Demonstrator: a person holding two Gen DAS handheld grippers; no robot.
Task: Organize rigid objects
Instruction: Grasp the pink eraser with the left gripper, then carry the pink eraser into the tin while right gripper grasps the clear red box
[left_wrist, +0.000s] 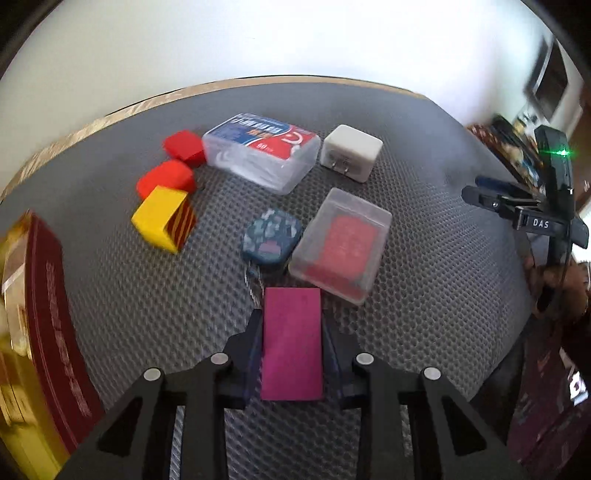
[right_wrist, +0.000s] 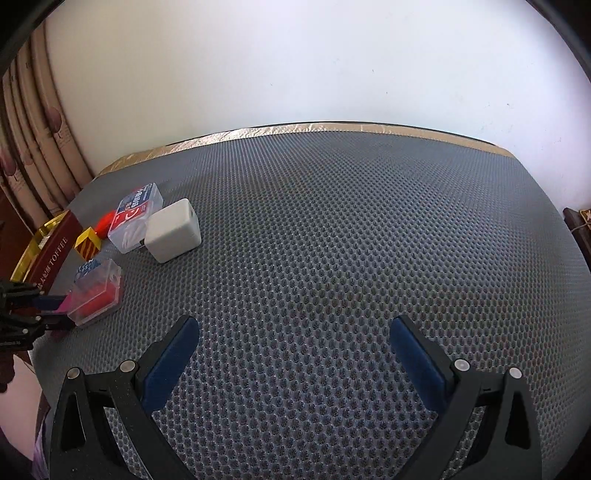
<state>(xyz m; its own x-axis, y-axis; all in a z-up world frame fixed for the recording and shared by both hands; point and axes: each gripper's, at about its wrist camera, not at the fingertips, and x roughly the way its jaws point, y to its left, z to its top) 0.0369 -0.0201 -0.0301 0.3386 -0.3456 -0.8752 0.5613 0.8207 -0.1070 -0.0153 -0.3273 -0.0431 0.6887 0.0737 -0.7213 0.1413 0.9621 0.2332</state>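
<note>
My left gripper (left_wrist: 291, 325) is shut on a magenta block (left_wrist: 291, 339) just above the grey mat. Ahead of it lie a clear case with a red insert (left_wrist: 341, 243), a patterned blue pouch (left_wrist: 271, 236), a yellow striped block (left_wrist: 164, 218), two red blocks (left_wrist: 166, 179), a clear floss box (left_wrist: 262, 151) and a white charger (left_wrist: 351, 151). My right gripper (right_wrist: 293, 332) is open and empty over bare mat; it also shows at the right in the left wrist view (left_wrist: 480, 190). The same cluster lies far left in the right wrist view, with the charger (right_wrist: 173, 229) nearest.
A dark red and gold toffee tin (left_wrist: 40, 317) stands at the mat's left edge, also in the right wrist view (right_wrist: 51, 251). The grey honeycomb mat (right_wrist: 332, 240) has a gold border along a white wall. Curtains hang at the far left (right_wrist: 33, 147).
</note>
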